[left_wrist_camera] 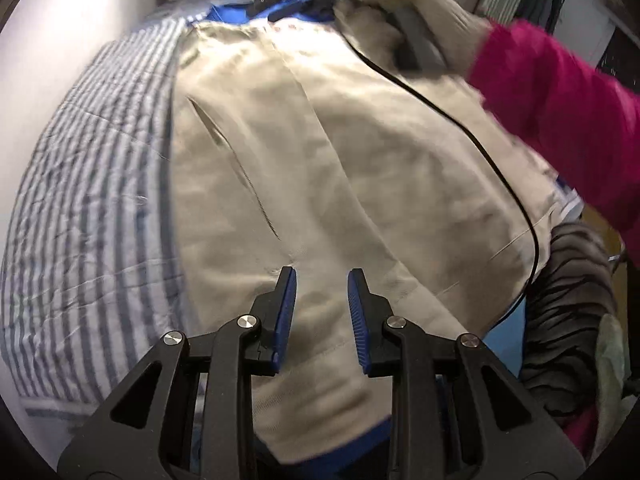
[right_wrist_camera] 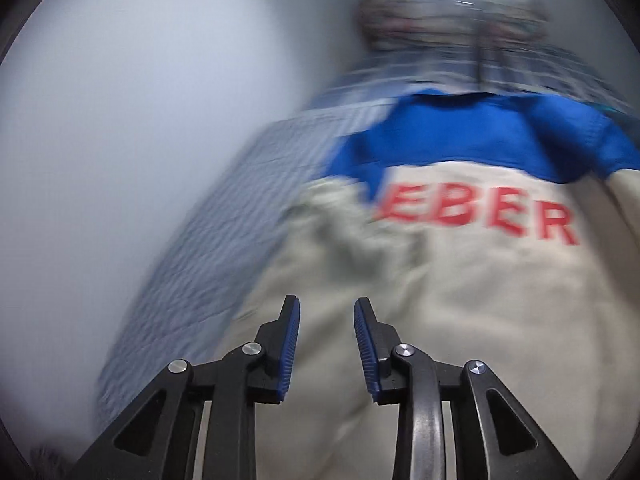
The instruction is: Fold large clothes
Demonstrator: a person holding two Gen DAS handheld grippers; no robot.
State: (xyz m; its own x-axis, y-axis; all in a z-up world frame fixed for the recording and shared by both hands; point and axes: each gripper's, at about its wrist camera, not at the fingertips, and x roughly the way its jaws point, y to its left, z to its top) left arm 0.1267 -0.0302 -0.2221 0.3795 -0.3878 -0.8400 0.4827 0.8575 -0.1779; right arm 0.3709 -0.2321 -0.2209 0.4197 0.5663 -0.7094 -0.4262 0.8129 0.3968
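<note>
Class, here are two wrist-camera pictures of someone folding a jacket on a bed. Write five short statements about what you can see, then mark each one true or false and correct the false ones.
1. The jacket is beige with a blue shoulder panel. True.
2. The lettering on the jacket is green. False: it is red.
3. The jacket lies on a striped blue-and-white bedsheet. True.
4. The left hand-held gripper pinches a fold of the jacket. False: its jaws stand apart above the cloth, with nothing between them.
5. The sleeve reaching over the jacket in the left wrist view is yellow. False: it is magenta.
</note>
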